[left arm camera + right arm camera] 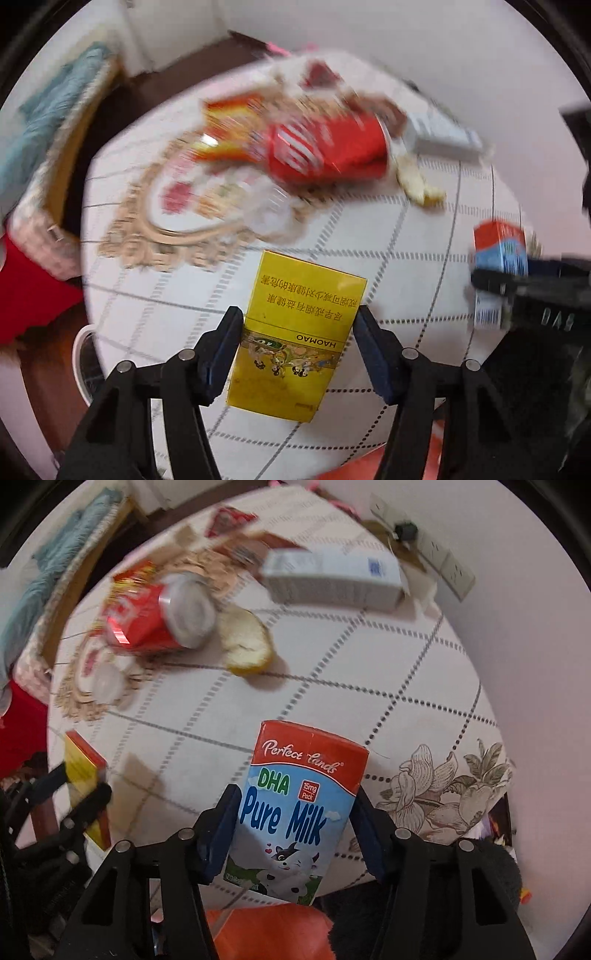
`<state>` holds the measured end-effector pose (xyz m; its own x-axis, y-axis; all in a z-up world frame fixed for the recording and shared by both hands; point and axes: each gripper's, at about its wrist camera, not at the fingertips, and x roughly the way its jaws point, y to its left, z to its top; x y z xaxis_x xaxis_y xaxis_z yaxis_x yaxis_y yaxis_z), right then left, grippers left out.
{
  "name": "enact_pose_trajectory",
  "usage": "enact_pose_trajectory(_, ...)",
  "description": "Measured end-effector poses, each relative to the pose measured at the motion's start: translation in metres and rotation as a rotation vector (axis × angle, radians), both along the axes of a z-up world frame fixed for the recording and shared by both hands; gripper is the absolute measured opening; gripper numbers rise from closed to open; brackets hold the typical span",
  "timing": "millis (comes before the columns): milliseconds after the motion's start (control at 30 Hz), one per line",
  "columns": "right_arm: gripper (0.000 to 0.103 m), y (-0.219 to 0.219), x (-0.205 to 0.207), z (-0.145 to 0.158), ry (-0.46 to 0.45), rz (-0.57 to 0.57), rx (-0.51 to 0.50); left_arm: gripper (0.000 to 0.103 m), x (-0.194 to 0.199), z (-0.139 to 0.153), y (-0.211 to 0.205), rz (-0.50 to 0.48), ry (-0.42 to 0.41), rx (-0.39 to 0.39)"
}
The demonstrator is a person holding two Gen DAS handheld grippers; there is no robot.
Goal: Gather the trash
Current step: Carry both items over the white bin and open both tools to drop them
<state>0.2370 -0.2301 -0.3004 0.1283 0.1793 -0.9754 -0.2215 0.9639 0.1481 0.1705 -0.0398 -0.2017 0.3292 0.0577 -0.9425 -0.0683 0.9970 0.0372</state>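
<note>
L gripper (297, 343) pinches yellow cigarette pack (295, 332) betw. both pads, lifted over table (369, 236). R gripper (295, 823) clamps milk carton (295, 812) likewise. Red can (147, 620) lies at 10 o'clock from carton, peel (247, 646) touching it, white box (332, 576) at 12.

Round table (369, 686) with white grid-pattern cloth, floral print at its 4 o'clock edge – plain white wall (517, 627) behind. Power strip (436, 554) on wall at 1 o'clock. Teal cloth (48, 110) at 10 o'clock – dark floor (177, 70) at 11.
</note>
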Motion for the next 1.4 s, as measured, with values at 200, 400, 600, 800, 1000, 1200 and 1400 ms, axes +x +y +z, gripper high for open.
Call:
enact_pose_trajectory(200,0.06,0.03,-0.015,0.054,-0.071,0.085,0.083,0.058,-0.025,0.045,0.05,0.138,-0.16,0.001)
enact_pose_trajectory(400,0.06,0.109,-0.037,0.107,-0.111,0.216,0.21,0.058,-0.068,0.091,0.118,0.28,-0.266,0.001)
enact_pose_trajectory(600,0.06,0.228,-0.071,0.117,-0.071,0.392,0.296,0.058,-0.12,0.091,0.213,0.451,-0.28,-0.019)
enact_pose_trajectory(800,0.06,0.357,-0.105,0.075,0.012,0.541,0.279,0.058,-0.166,0.038,0.315,0.655,-0.227,-0.113)
enact_pose_trajectory(1000,0.06,0.467,-0.12,-0.004,0.121,0.615,0.247,0.058,-0.192,-0.048,0.4,0.81,-0.138,-0.239)
enact_pose_trajectory(1200,0.06,0.54,-0.125,-0.083,0.232,0.641,0.205,0.059,-0.209,-0.103,0.449,0.919,-0.089,-0.317)
enact_pose_trajectory(1400,0.068,0.582,-0.137,-0.118,0.248,0.698,0.16,0.099,-0.224,-0.129,0.469,0.992,-0.025,-0.239)
